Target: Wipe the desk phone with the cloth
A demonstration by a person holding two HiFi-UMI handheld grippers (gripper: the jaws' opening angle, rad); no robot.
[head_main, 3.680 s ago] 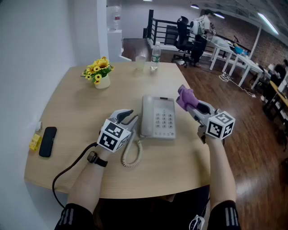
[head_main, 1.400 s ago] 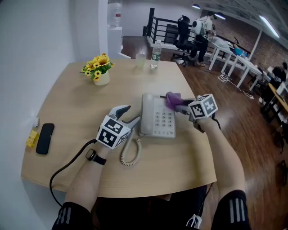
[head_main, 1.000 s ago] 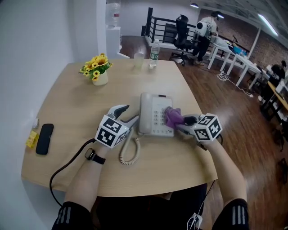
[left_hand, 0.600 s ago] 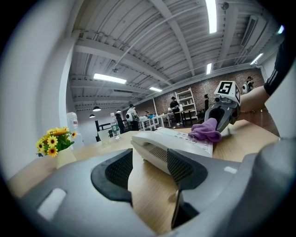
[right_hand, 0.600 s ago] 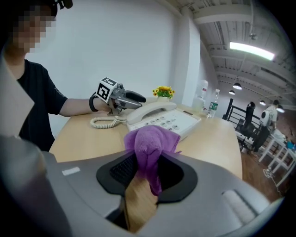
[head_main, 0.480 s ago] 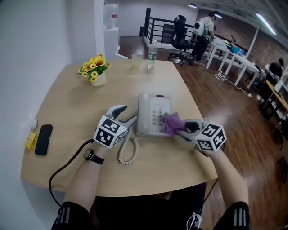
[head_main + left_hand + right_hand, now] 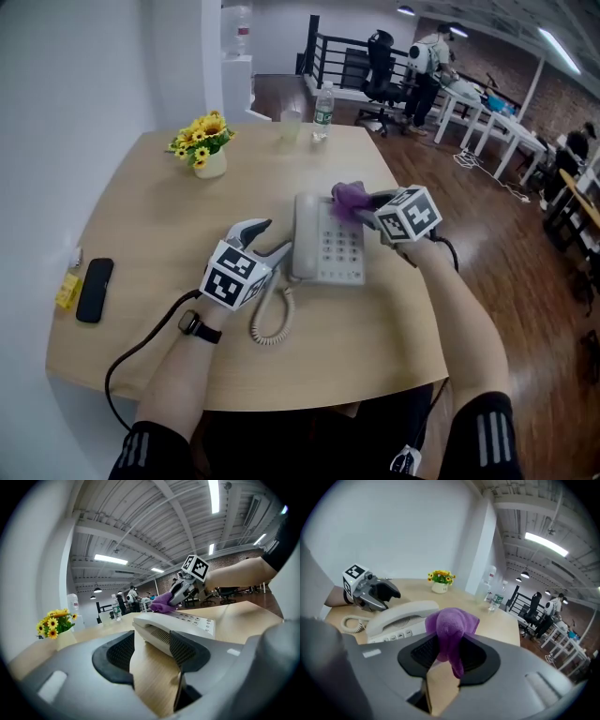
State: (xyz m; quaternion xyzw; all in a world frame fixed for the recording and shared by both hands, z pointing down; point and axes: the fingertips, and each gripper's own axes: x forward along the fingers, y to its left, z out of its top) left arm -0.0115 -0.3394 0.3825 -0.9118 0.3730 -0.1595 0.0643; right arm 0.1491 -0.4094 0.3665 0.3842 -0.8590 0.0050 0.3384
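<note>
A grey-white desk phone (image 7: 328, 246) lies in the middle of the round wooden table (image 7: 159, 234). My right gripper (image 7: 364, 201) is shut on a purple cloth (image 7: 346, 196), which rests over the phone's far right corner, above the keypad. In the right gripper view the purple cloth (image 7: 451, 626) bulges from between the jaws, and the desk phone (image 7: 401, 615) lies to the left below it. My left gripper (image 7: 275, 240) stands open against the phone's left side by the handset (image 7: 161, 629), its jaws holding nothing. Seen from the left gripper view, the purple cloth (image 7: 164, 604) sits on the phone's far end.
The phone's coiled cord (image 7: 274, 323) loops toward the near edge. A pot of yellow flowers (image 7: 207, 150), a cup (image 7: 290, 127) and a water bottle (image 7: 322, 112) stand at the far side. A black mobile (image 7: 94, 291) and a yellow item (image 7: 67, 292) lie far left.
My right gripper has carried the cloth from the phone's near right edge up across the keypad to its far right corner. The left gripper has stayed by the handset.
</note>
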